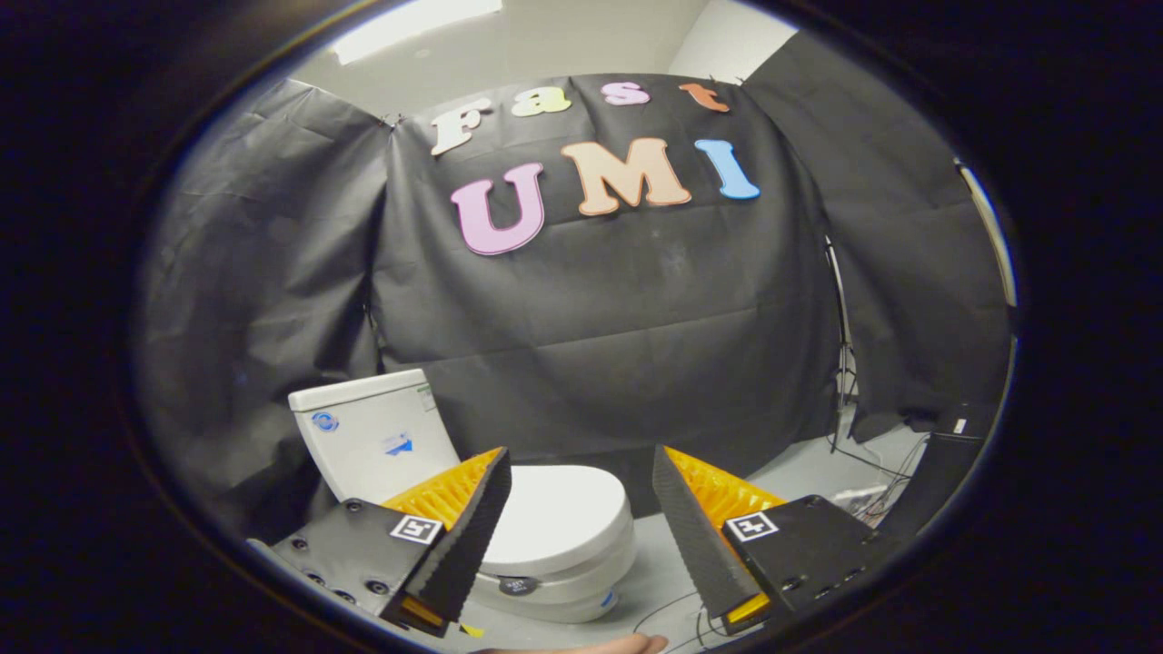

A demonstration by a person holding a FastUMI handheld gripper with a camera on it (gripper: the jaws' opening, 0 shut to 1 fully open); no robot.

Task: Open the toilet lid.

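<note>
A white toilet stands on the floor ahead and below, with its tank at the left against the black cloth. Its white lid lies flat and closed over the bowl, which carries a small dark round mark on its front. My gripper hovers above and in front of the toilet, open, with nothing between its two fingers. The left finger overlaps the lid's left side in the picture; the right finger is off to the right of the bowl.
The grey floor stretches right of the toilet, where cables lie near a light stand pole. Black cloth closes the booth behind and on both sides. A fingertip shows just below the fingers.
</note>
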